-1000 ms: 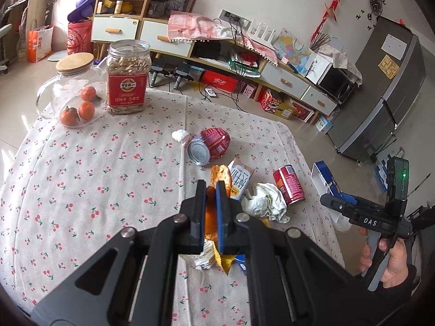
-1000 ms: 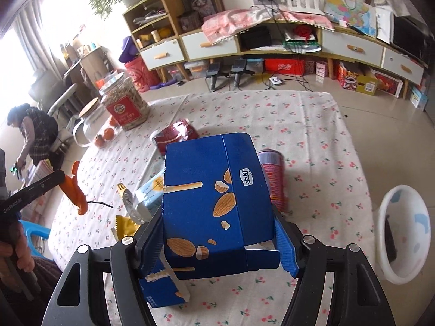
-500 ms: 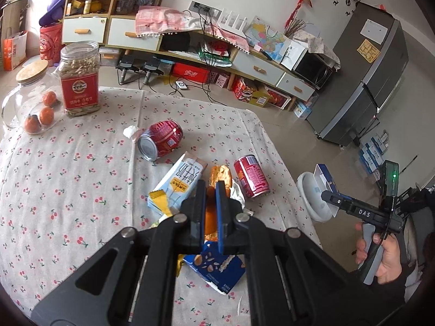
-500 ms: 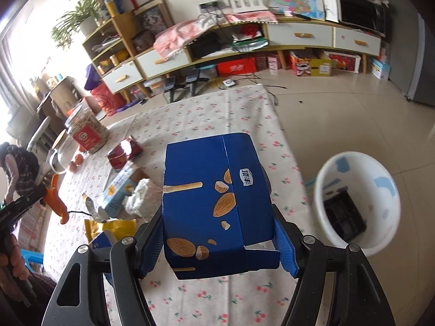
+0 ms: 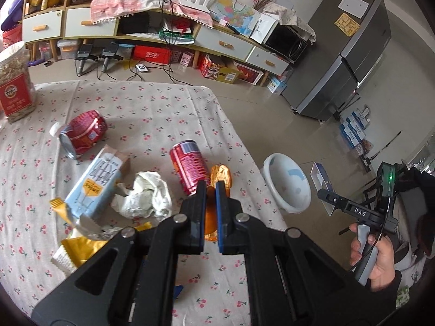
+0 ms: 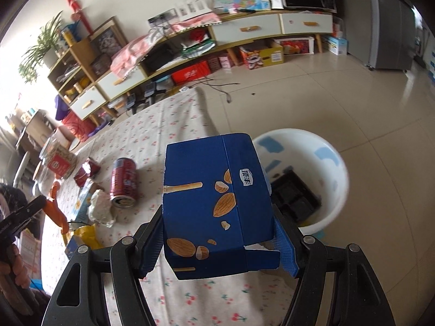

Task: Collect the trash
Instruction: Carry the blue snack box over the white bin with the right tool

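Observation:
My left gripper (image 5: 209, 190) is shut on an orange foil wrapper (image 5: 221, 175), held above the cherry-print tablecloth (image 5: 152, 108) near its right edge. My right gripper (image 6: 217, 244) is shut on a blue almond-stick snack box (image 6: 217, 198), over the table's edge beside a white bin (image 6: 334, 163) on the floor. A black tray (image 6: 296, 195) lies inside the bin. In the left wrist view a hand holds the right gripper (image 5: 353, 209) beyond the bin (image 5: 288, 184). The right wrist view shows the left gripper (image 6: 40, 206) with the wrapper (image 6: 55, 210) at far left.
On the table lie a red can (image 5: 190, 165), a crushed red can (image 5: 81, 133), a milk carton (image 5: 95, 182), crumpled tissue (image 5: 144, 193) and yellow wrappers (image 5: 78, 247). A seed jar (image 5: 13, 87) stands at the far left. Tiled floor surrounds the bin.
Both grippers have swung right across the table with their loads. The bin has come into both views, and the blue box now hangs at the table's edge beside it.

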The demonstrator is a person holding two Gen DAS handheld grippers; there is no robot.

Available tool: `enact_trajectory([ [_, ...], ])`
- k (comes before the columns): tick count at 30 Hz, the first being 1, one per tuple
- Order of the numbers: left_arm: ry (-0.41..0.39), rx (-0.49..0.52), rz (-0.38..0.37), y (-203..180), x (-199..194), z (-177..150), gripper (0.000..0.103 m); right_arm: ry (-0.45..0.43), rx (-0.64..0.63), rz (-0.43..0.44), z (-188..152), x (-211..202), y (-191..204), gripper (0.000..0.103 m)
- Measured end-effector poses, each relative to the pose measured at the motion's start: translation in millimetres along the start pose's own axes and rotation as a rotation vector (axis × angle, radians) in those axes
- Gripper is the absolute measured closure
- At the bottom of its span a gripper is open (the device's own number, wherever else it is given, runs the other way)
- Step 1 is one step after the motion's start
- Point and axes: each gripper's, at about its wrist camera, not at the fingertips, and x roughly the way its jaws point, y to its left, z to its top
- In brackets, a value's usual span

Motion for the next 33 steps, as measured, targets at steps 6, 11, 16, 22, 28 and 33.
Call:
enact_trajectory([
  [6,0.052,0.046,-0.068,-49.8,45.0,5.1,0.096,0.0,0.078,-0.031,2.1,-4.5,-40.8,0.031],
  [11,0.086,0.098,-0.119,-97.7,85.6,6.0,0.096,0.01,0.126,-0.048,4.9,-3.1,-67.3,0.031],
  [16,0.107,0.147,-0.149,-135.4,123.0,8.0,0.096,0.034,0.166,-0.081,5.4,2.6,-88.7,0.031],
  [22,0.134,0.15,-0.159,-154.4,161.0,8.9,0.096,0.035,0.207,-0.096,3.3,1.7,-105.3,0.031],
  [28,0.141,0.173,-0.154,-160.5,178.5,6.4,0.096,0.041,0.225,-0.112,3.8,2.3,-112.3,0.031],
  [33,0.17,0.189,-0.132,-157.4,181.7,6.4,0.079,0.051,0.232,-0.118,6.9,7.4,-114.4,0.031],
])
